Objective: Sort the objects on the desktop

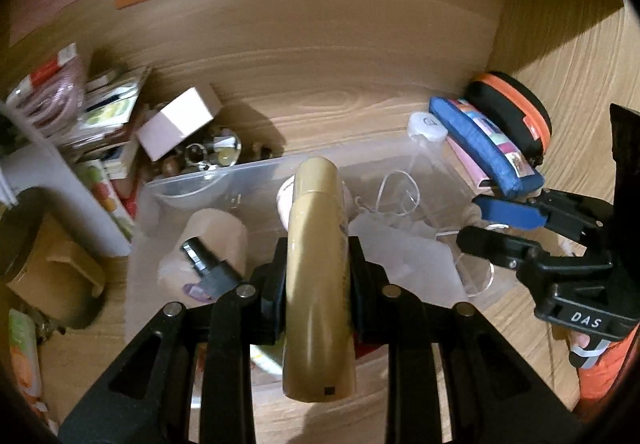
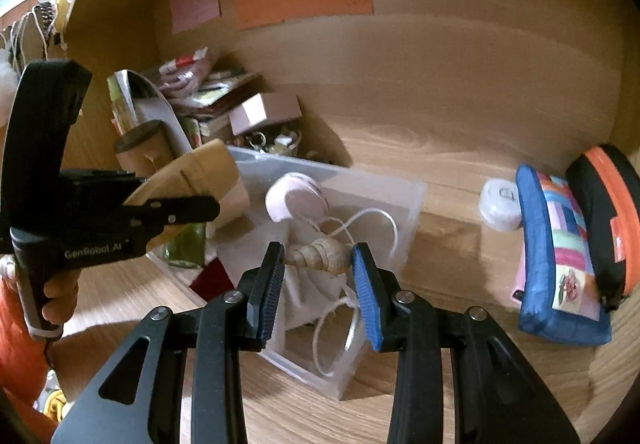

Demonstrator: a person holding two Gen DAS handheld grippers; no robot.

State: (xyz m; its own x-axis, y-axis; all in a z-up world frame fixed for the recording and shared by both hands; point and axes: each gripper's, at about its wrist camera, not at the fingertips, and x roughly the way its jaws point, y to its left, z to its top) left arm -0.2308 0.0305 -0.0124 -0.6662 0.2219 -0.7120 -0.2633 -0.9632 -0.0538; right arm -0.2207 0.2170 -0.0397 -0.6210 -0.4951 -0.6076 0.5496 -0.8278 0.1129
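Progress: sorting is partly done, you judge; the clear bin (image 2: 404,203) already holds a pink round case (image 2: 296,195), a white cloth pouch (image 2: 320,296) with cord, and a small spray bottle (image 1: 208,268), while clutter beside the pink box (image 2: 266,111) and the pouches at the far right await handling.
Left gripper (image 1: 316,284): your jaws are clamped on the gold bottle (image 1: 318,276), which runs lengthwise between them, above the bin.
Right gripper (image 2: 318,284): your jaws stand apart, with the spiral shell (image 2: 320,254) between the fingertips; whether either pad touches it cannot be told.
Remaining nearby: blue patchwork pouch (image 2: 560,256), orange-black case (image 2: 604,219) and white round container (image 2: 500,203) lie right of your right jaws, outside the bin.
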